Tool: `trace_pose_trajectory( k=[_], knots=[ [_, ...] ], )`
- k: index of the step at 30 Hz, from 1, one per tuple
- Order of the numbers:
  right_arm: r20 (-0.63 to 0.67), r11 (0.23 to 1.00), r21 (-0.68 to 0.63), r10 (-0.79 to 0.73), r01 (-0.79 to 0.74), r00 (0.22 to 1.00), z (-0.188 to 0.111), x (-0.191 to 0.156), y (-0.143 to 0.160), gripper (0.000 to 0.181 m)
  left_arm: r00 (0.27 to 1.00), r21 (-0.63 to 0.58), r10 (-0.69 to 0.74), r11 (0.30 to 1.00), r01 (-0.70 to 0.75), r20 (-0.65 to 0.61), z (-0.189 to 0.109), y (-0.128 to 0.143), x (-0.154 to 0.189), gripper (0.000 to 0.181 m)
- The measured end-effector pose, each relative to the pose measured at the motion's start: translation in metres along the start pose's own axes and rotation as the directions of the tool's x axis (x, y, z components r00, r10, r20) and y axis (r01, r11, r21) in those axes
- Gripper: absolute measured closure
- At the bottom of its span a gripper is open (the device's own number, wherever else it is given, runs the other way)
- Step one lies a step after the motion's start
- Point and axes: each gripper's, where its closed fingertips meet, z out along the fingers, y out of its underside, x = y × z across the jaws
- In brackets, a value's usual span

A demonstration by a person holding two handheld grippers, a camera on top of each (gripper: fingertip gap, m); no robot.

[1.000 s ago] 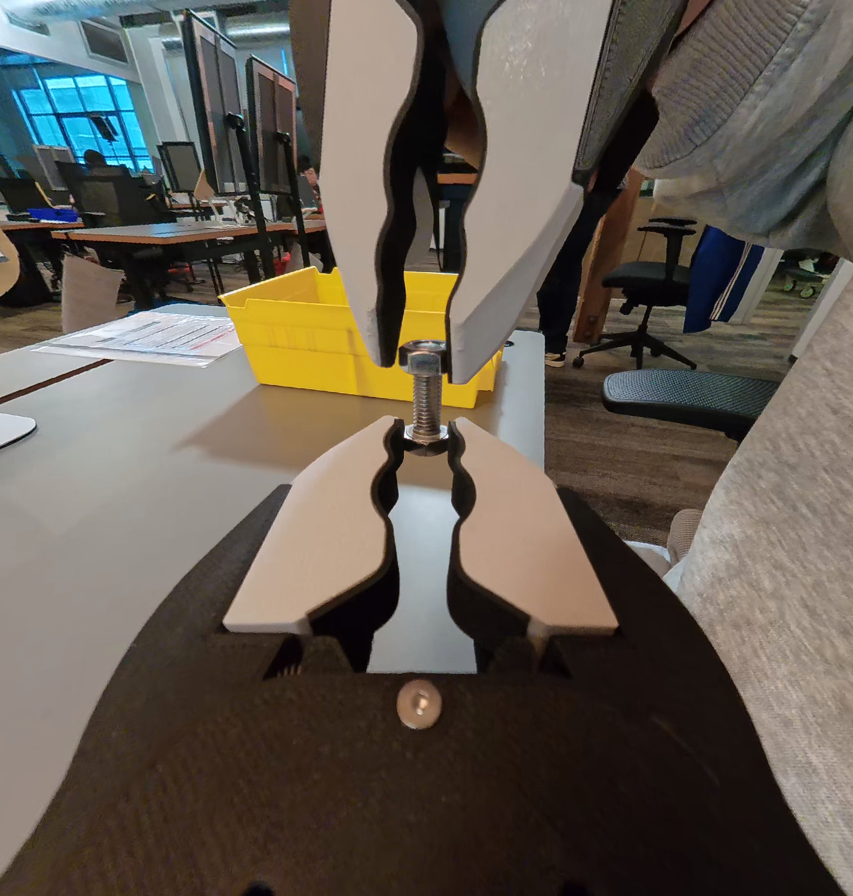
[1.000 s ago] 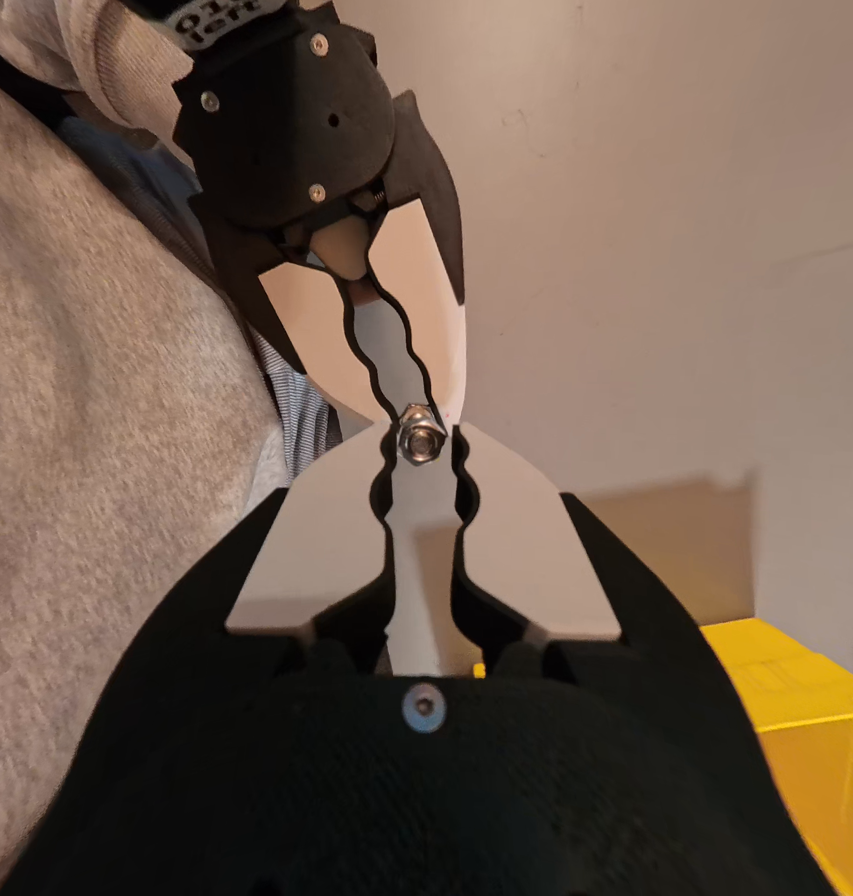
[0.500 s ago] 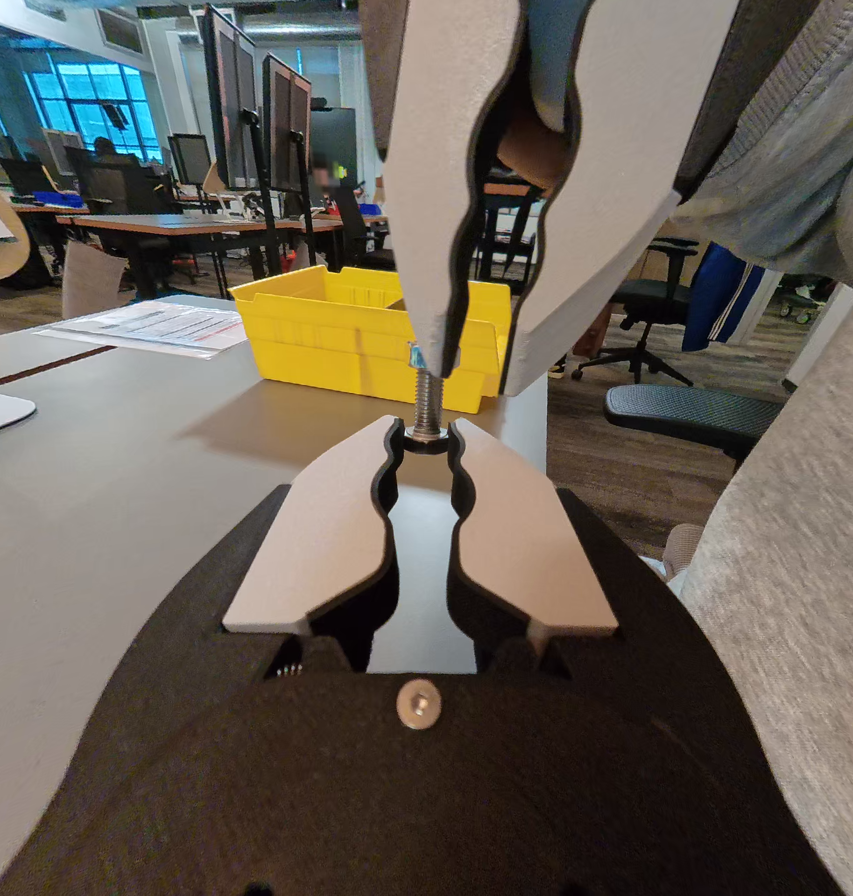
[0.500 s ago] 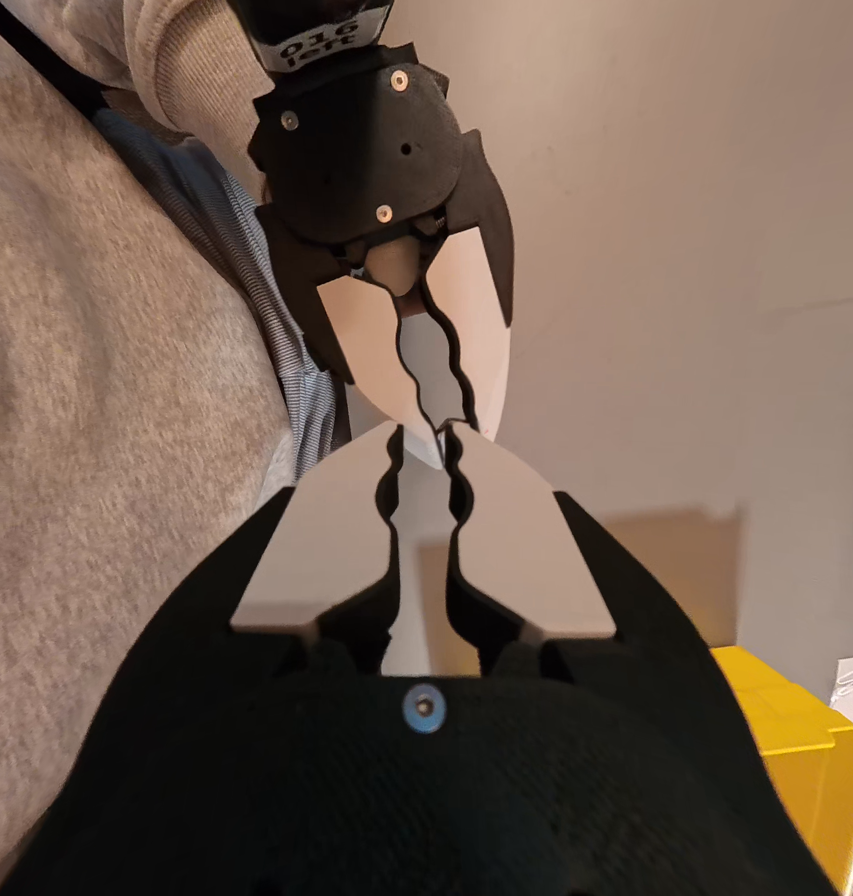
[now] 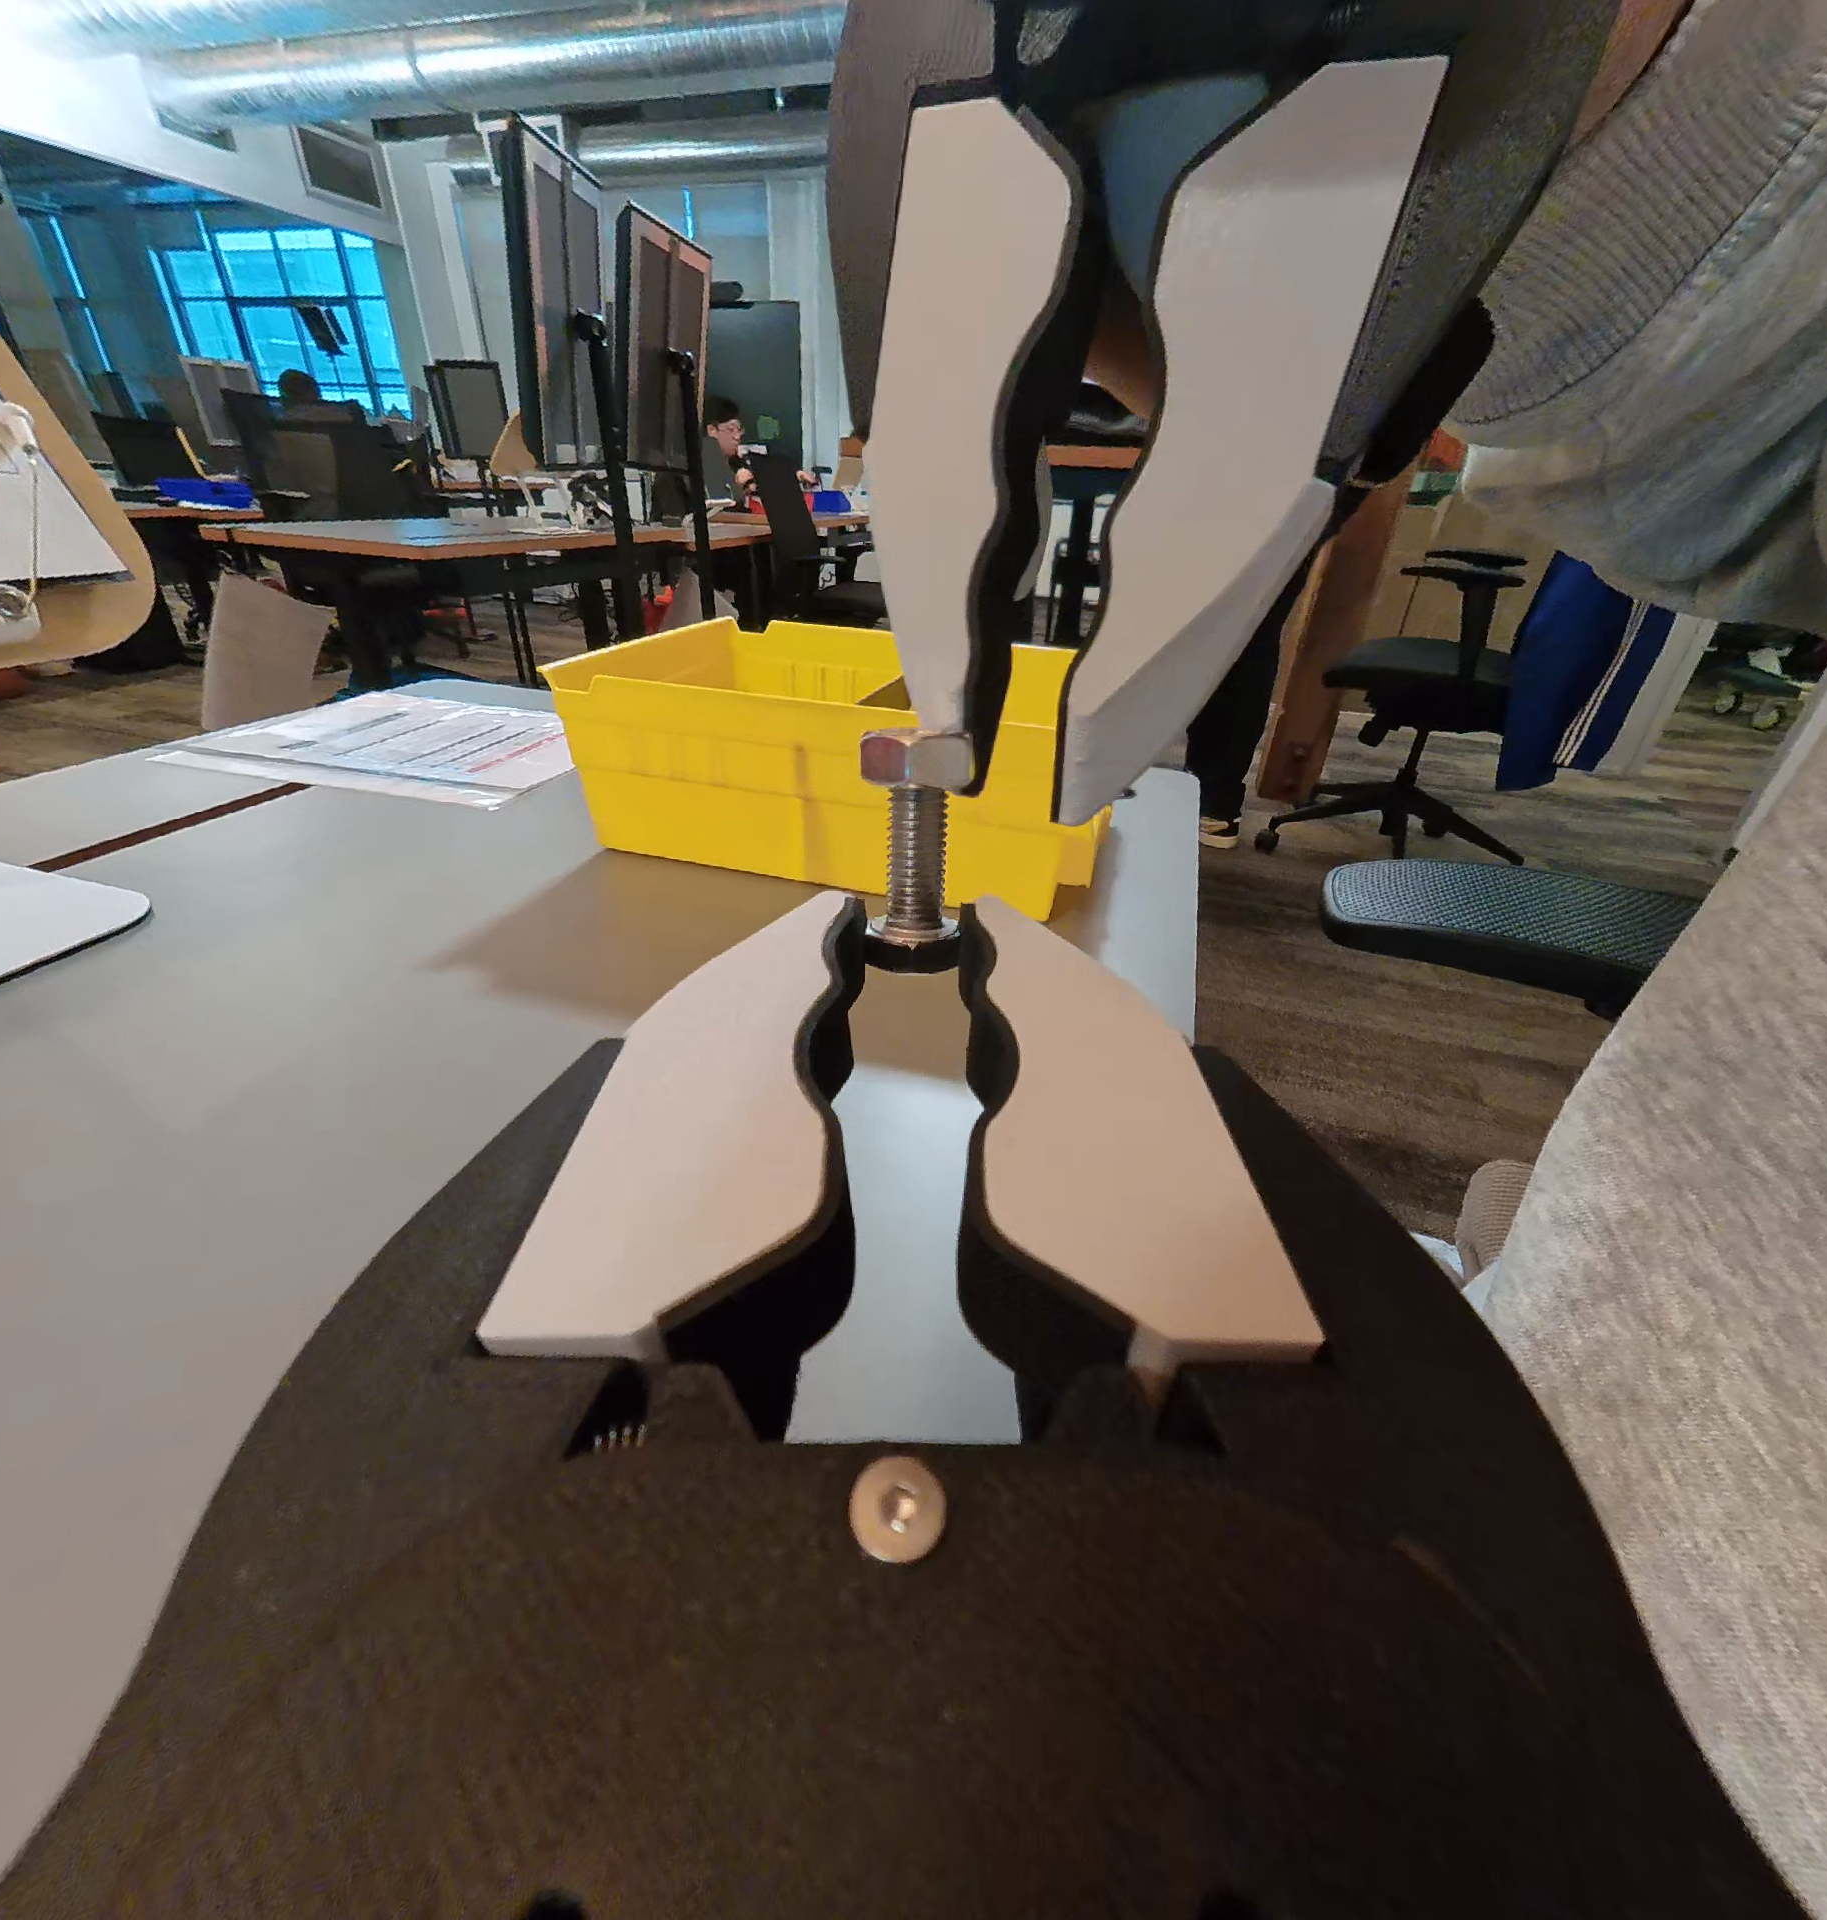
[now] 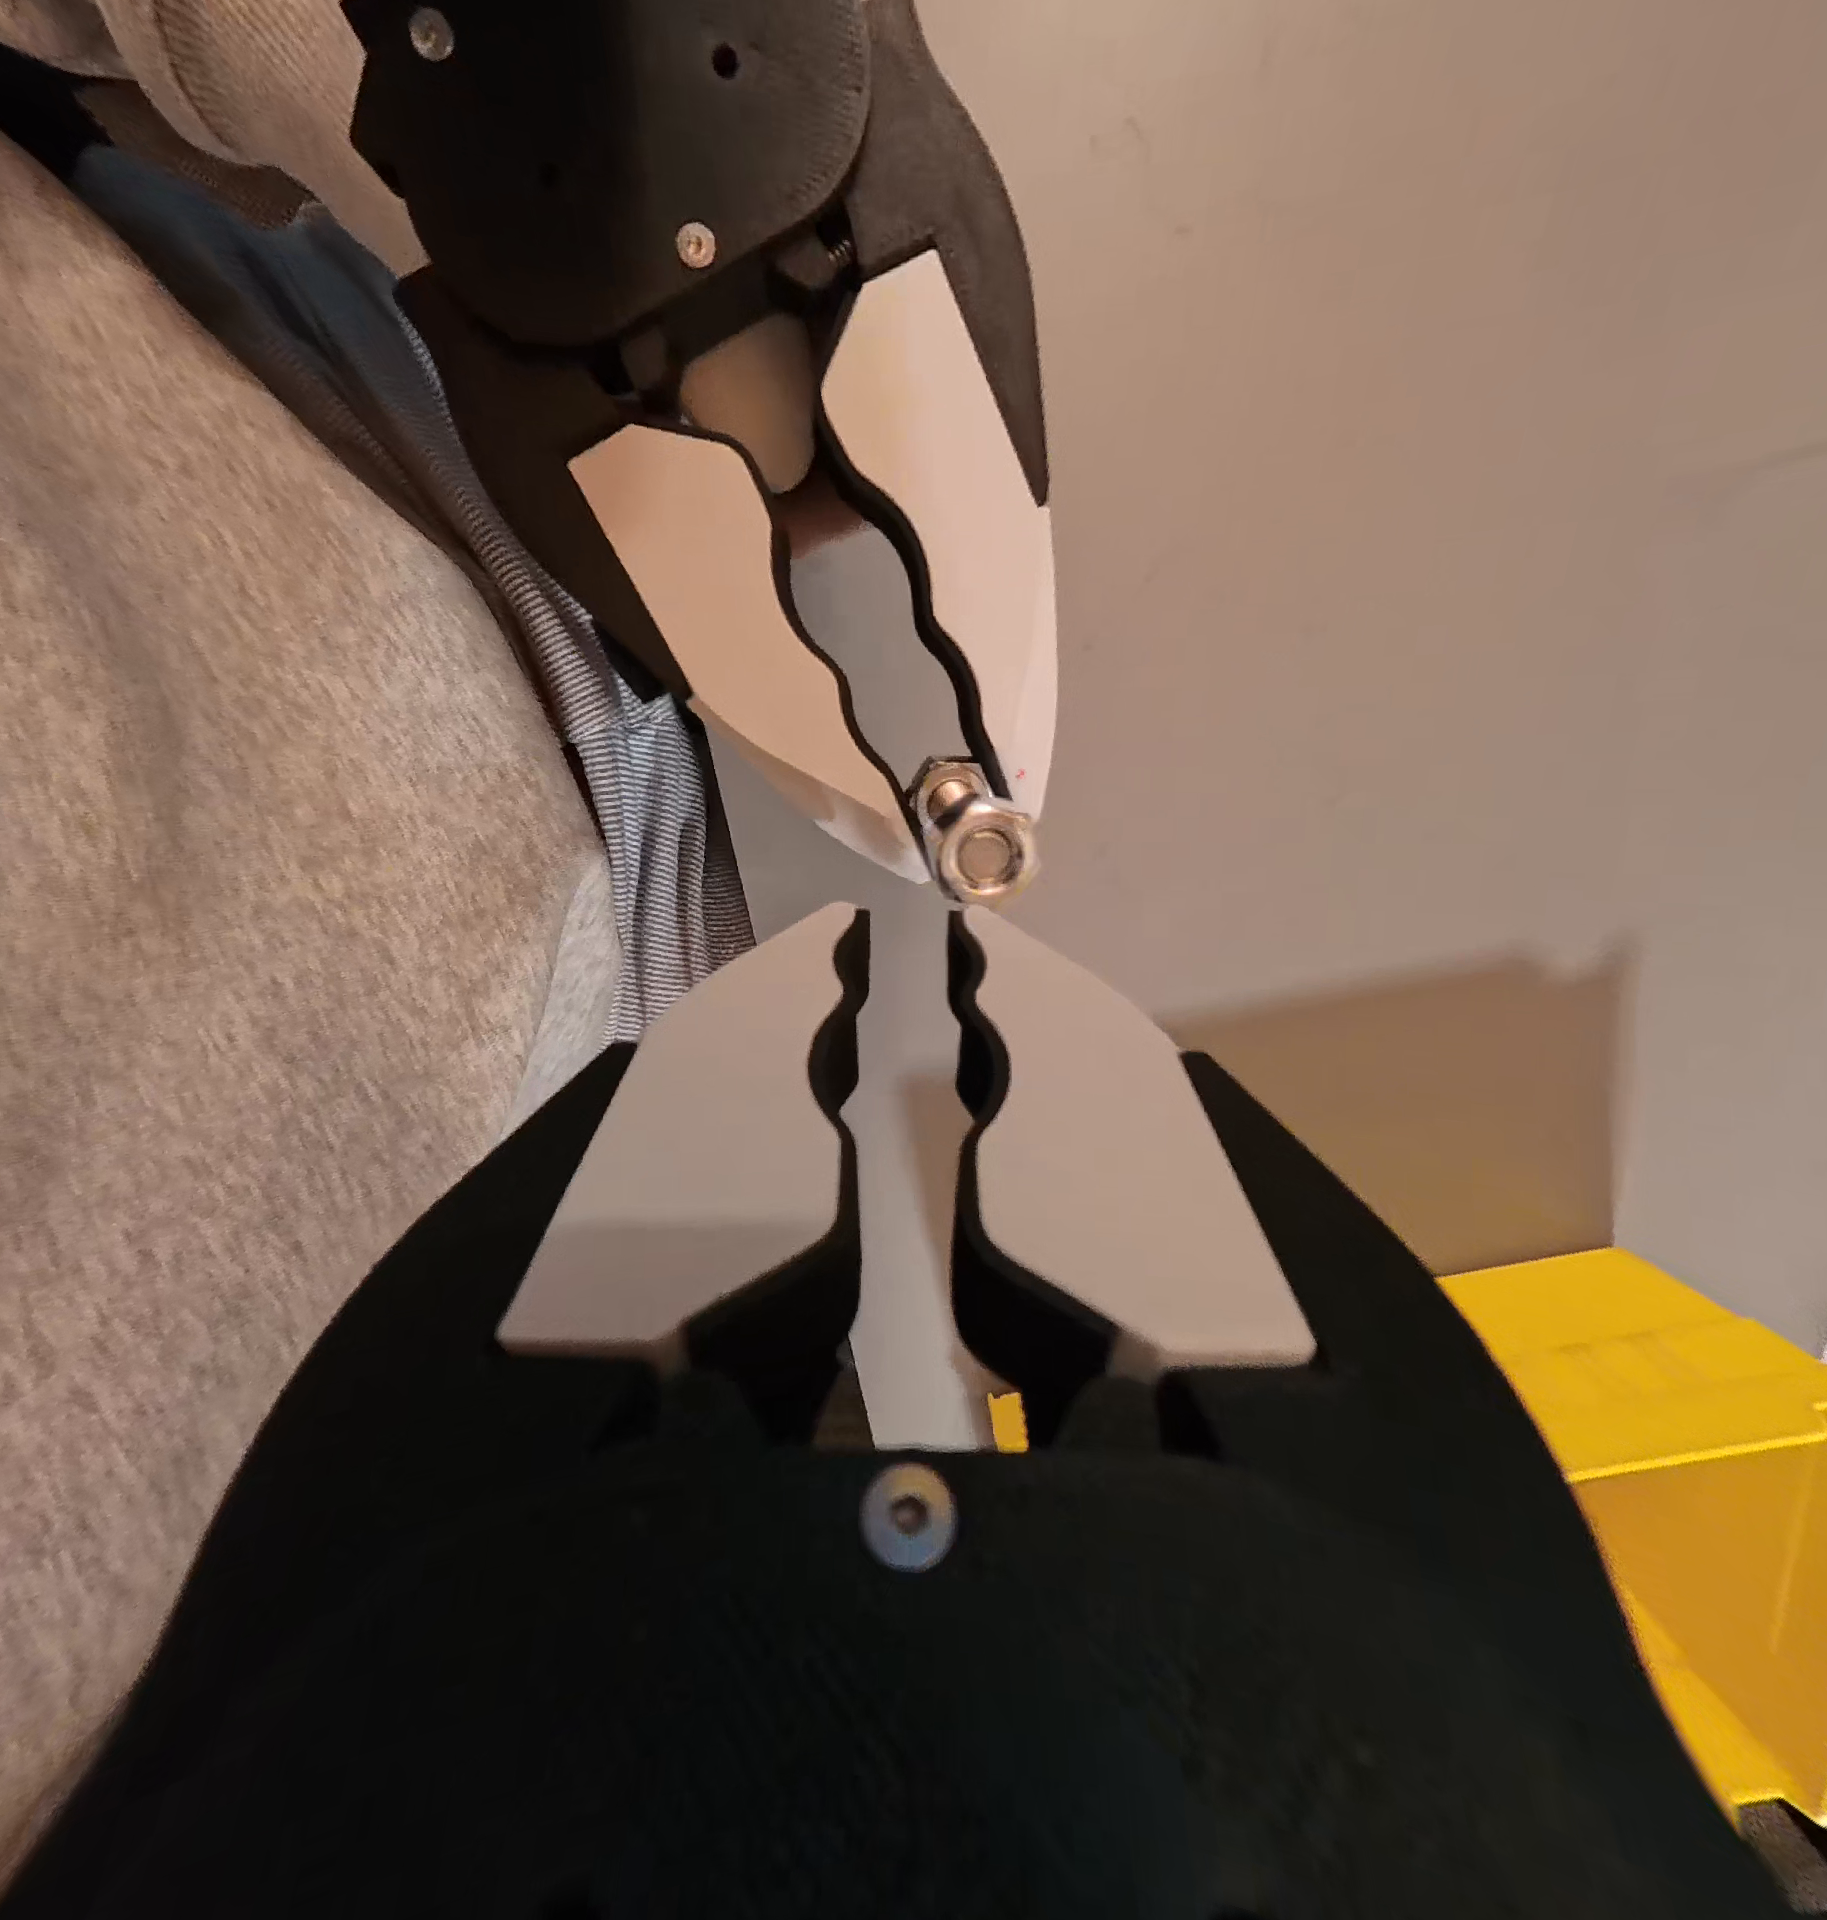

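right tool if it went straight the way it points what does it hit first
Probably the bolt, its head just ahead, slightly right of the gap, gripped in the left tool; depth unclear.

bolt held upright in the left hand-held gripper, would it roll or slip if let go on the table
The bolt looks stiff steel, probably heavy for its size. Its round threaded shank would likely roll in an arc, though the hex head may check it. The left hand-held gripper grips only its lower end, so it could tilt.

left claw (image 5: 911,928) clamped, right claw (image 6: 904,920) parted
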Motion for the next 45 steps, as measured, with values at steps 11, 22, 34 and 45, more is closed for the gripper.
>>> trace_pose_trajectory(
  k=[11, 22, 34, 45],
  knots=[
    [-0.025, 0.999, 0.044, -0.028, 0.029, 0.999, 0.003, 0.002, -0.011, 0.154, 0.999, -0.024, 0.026, 0.999, -0.026, -0.02, 0.003, 0.004, 0.006, 0.163],
    [-0.046, 0.988, 0.106, -0.105, 0.109, 0.993, 0.0, -0.003, -0.027, 0.16, 1.0, -0.017, 0.005, 1.0, -0.005, -0.006, 0.002, 0.003, 0.002, 0.163],
    [-0.043, 0.997, 0.049, -0.065, 0.067, 0.997, -0.004, -0.002, -0.011, 0.17, 0.999, 0.02, -0.03, 0.999, 0.03, 0.026, -0.001, -0.003, -0.006, 0.163],
    [-0.046, 0.998, 0.059, -0.014, 0.016, 0.999, -0.003, 0.006, -0.009, 0.162, 1.0, 0.023, -0.009, 1.0, 0.009, 0.016, 0.0, -0.003, -0.003, 0.163]
  ],
)
